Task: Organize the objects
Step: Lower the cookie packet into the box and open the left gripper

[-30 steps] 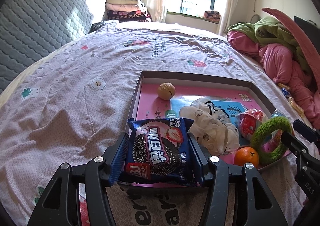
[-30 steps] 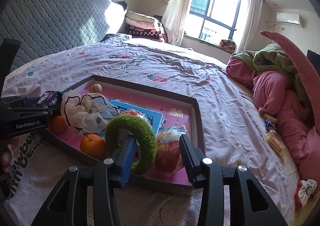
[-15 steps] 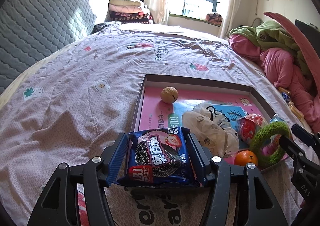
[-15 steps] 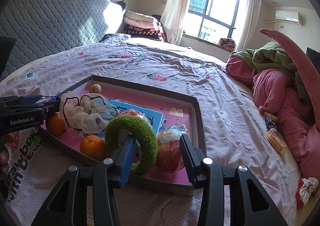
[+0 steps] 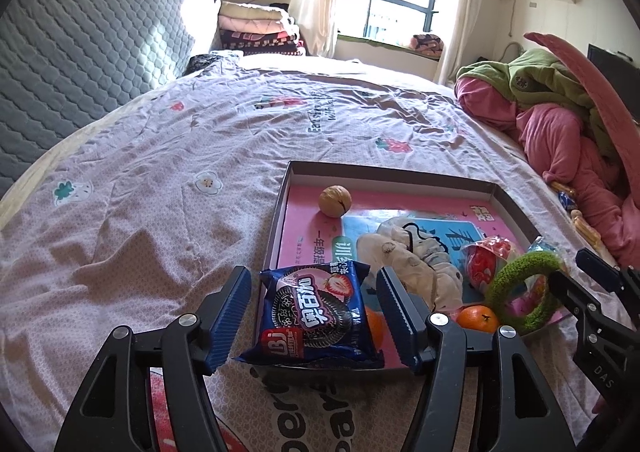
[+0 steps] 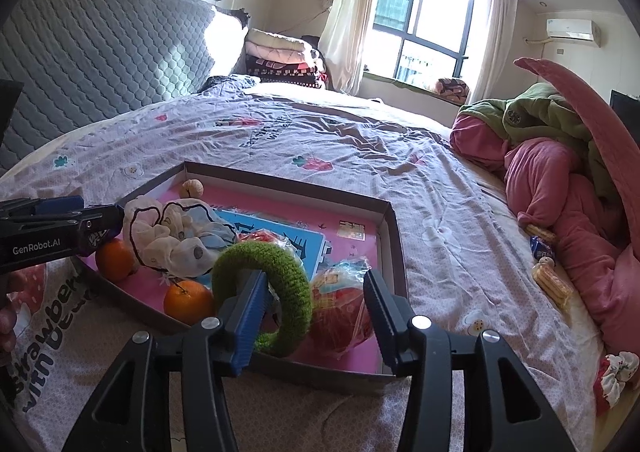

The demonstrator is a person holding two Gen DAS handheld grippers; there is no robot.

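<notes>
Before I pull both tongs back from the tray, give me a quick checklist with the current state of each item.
1. Left tongs clear of the cookie packet: ok, jaws have just been opening, gaps show on both sides.
2. Packet inside the tray: not ok, its near end overhangs the front rim.
3. Right tongs free of the green ring: cannot tell, jaws have just been opening, but the ring leans at the left pad.
4. Ring inside the tray: ok, though standing on edge.
5. Oranges settled in the tray: ok.
6. The two tongs apart from each other: ok.
</notes>
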